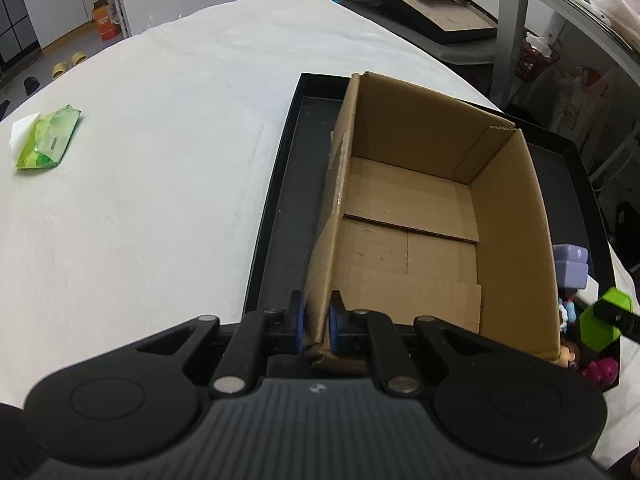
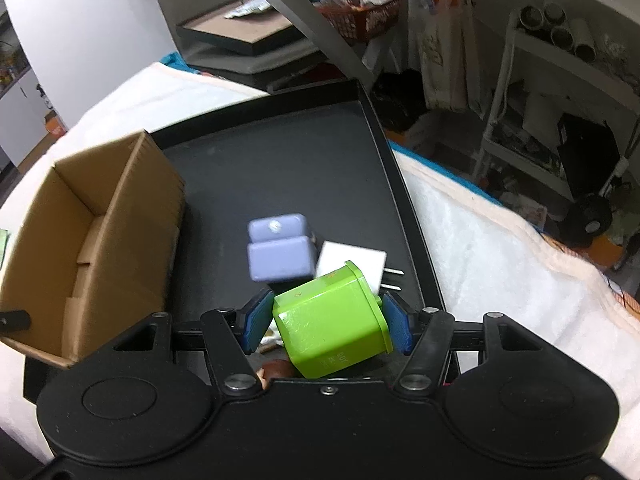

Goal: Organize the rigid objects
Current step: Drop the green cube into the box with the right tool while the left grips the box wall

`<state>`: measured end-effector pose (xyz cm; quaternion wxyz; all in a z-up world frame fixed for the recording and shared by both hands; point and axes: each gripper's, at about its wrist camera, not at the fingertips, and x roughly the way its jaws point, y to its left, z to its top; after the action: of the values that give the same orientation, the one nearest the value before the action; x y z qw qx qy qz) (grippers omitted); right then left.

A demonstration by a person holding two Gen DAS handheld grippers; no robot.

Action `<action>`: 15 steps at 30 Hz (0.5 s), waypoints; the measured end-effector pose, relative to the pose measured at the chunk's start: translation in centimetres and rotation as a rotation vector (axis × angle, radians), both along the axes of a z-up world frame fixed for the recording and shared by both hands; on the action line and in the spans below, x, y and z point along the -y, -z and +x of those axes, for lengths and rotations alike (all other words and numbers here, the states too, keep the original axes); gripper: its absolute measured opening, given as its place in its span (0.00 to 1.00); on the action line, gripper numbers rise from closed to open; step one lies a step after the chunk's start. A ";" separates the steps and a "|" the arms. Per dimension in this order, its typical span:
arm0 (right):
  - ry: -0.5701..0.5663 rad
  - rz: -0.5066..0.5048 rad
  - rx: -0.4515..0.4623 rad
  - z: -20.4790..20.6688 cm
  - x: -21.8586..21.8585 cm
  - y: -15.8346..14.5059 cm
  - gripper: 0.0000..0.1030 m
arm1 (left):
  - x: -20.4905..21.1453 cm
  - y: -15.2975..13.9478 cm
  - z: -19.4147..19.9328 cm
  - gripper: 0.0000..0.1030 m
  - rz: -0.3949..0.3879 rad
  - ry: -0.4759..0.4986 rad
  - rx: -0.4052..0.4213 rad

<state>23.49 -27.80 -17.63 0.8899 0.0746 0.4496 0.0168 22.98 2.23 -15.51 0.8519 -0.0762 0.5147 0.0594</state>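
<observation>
1. Over the black tray, the right hand-held gripper has its blue pads pressed on both sides of a green cube-shaped plug adapter, which sits tilted between them.
2. At 9 o'clock of that grip stands the empty cardboard box; the left hand-held gripper is clamped narrow on the box's near-left wall, steadying it.
3. The step looks like carrying the adapter into the box: lift it first, since the box's right wall rises between.
4. Keep the squeeze firm; the tilted hold could slip.
5. Just beyond, at 12 o'clock, lie a lilac block and a white pronged charger, so rise straight, not forward.
6. Small toy figures crowd the tray's near corner; the box floor has open room.
7. Well clear at 10 o'clock in the left view, a green packet lies on the white-covered tabletop.
</observation>
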 end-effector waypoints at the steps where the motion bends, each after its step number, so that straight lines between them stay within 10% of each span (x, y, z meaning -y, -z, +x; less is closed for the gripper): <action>1: -0.004 -0.001 0.005 0.0 -0.1 -0.1 0.57 | 0.0 0.0 -0.1 0.10 0.000 0.002 0.002; 15: -0.085 0.010 0.123 -1.1 -3.7 -3.9 0.57 | -0.5 -0.2 -1.6 0.11 -0.031 -0.006 -0.016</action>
<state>22.37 -24.11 -13.74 0.9139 0.0589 0.3969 0.0616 21.35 2.77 -15.36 0.8464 -0.0906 0.5220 0.0545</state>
